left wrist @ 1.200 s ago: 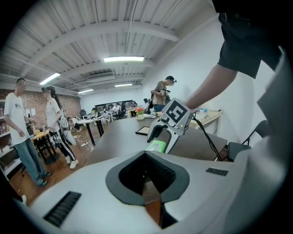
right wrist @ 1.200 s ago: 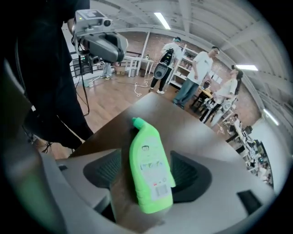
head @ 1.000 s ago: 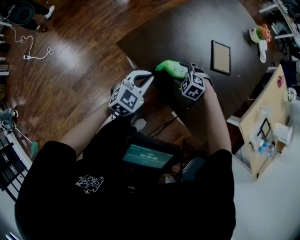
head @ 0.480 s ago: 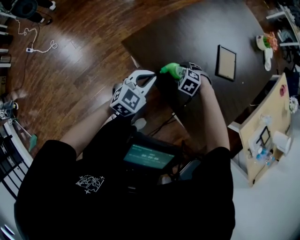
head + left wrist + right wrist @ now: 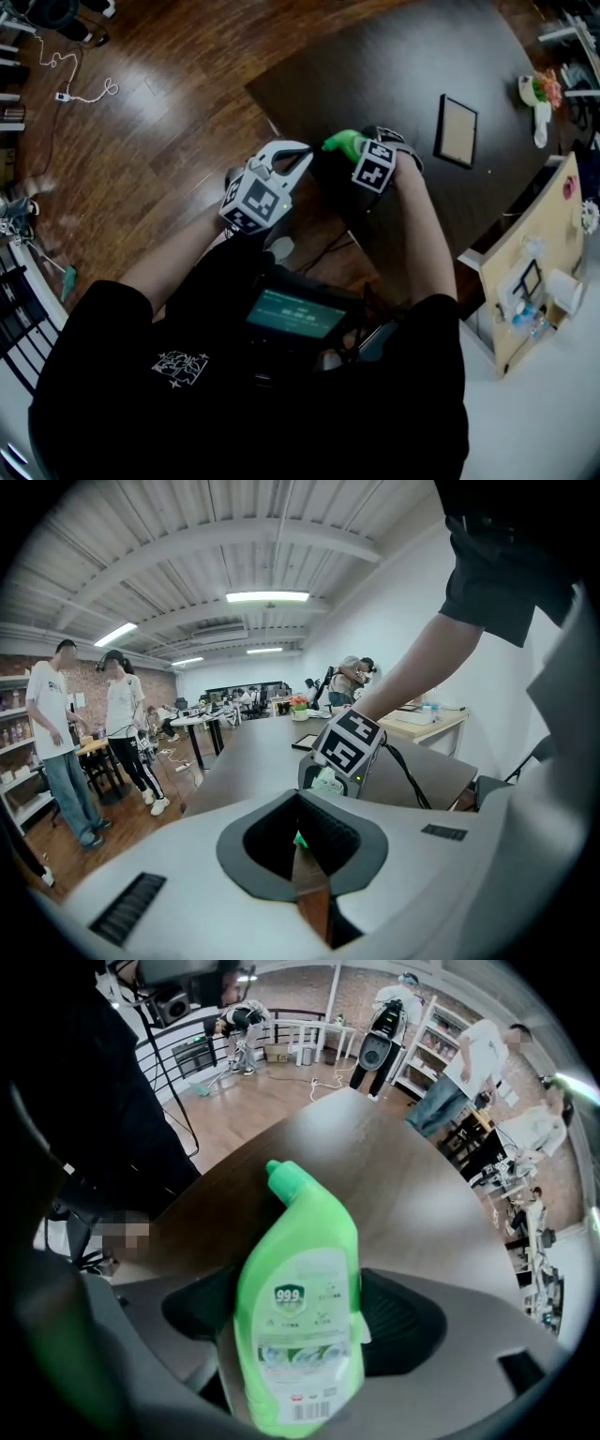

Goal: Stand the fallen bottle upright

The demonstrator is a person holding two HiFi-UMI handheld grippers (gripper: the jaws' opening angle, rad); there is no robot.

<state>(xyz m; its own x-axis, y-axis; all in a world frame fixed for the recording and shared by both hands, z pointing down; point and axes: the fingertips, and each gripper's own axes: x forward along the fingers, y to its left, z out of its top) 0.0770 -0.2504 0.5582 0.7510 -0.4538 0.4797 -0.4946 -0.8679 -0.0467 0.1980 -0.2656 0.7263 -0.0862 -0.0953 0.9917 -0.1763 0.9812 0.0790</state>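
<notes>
The bottle (image 5: 298, 1241) is moulded in glossy green plastic, and a smooth printed label is stuck on it. The table (image 5: 394, 66) is finished dark and smooth, with a dull sheen. The floor (image 5: 159, 122) is laid in polished wood. The left gripper (image 5: 305, 850) is cased in matt pale plastic.

The right gripper (image 5: 352, 156) has sunk and tipped steeper, its marker cube edging toward ten o'clock in the head view. Its jaws have just been opening, the green plastic cleaner bottle (image 5: 298, 1321) between them.
</notes>
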